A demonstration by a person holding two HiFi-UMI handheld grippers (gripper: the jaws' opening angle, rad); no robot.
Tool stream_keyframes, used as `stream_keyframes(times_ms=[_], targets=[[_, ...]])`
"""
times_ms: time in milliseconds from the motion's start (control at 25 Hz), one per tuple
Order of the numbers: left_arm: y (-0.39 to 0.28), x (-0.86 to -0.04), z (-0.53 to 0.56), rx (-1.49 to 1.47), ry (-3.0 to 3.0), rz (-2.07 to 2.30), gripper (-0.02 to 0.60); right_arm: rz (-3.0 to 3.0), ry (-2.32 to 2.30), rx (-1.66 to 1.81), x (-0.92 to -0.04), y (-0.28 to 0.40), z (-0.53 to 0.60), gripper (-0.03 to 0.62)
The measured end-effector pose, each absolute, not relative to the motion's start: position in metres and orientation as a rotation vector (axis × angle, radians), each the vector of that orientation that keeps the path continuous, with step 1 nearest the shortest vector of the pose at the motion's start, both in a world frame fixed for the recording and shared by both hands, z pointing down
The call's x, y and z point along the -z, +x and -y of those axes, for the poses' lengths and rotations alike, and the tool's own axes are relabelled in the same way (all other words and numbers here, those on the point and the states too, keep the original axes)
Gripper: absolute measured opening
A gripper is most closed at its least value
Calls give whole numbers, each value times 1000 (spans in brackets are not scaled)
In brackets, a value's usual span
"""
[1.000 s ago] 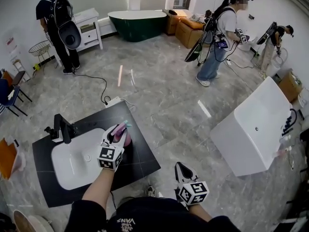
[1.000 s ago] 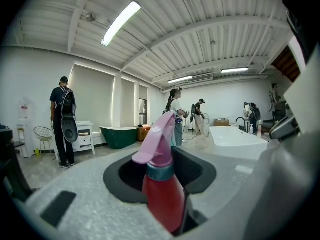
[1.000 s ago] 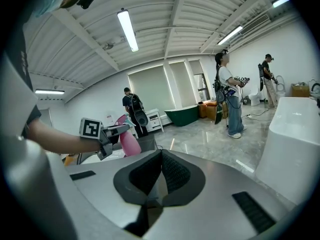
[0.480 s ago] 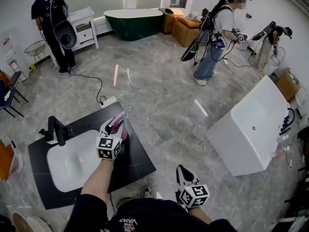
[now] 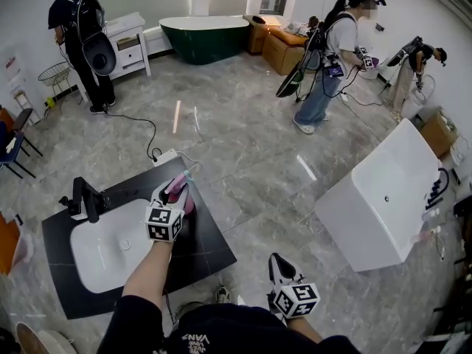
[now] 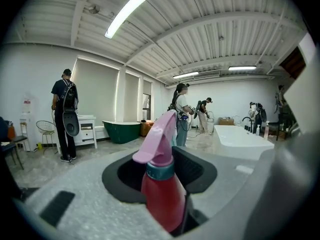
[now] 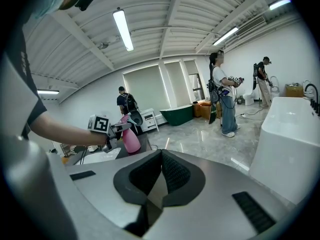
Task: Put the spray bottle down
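As left fingers (image 6: 75,199) are opening round the spray bottle (image 6: 162,194), the forearm (image 5: 151,268) extends forward

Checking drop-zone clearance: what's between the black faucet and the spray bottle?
The white sink basin. In the head view its far part fills the stretch from the black faucet to the spray bottle. Nothing else lies there.

A grey marble floor (image 5: 243,146) lies under white walls and a ribbed ceiling (image 6: 210,39) with strip lights (image 6: 125,14). A green tub (image 5: 204,34) stands by the far wall, with a white cabinet (image 5: 129,39) to its left and an orange sofa (image 5: 284,50) to its right.
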State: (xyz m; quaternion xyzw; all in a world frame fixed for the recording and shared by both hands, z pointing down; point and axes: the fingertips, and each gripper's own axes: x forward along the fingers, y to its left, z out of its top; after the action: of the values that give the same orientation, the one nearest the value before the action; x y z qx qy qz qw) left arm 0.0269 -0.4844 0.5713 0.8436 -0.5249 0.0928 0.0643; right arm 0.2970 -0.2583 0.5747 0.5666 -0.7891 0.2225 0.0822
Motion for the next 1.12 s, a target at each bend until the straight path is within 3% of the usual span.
stream_keyframes(times_ms=[160, 440, 560, 1120], targets=[[28, -572, 482, -293, 2550, 1572, 181, 2364, 1683, -662, -574, 294, 257, 0], [23, -574, 481, -306, 2512, 1555, 356, 2379, 1669, -654, -572, 282, 255, -2], [19, -573, 476, -307, 2507, 1530, 399, 2383, 1668, -649, -570, 276, 252, -2], [-20, -555, 399, -260, 2572, 1416, 407, 2409, 1683, -644, -556, 213, 226, -1]])
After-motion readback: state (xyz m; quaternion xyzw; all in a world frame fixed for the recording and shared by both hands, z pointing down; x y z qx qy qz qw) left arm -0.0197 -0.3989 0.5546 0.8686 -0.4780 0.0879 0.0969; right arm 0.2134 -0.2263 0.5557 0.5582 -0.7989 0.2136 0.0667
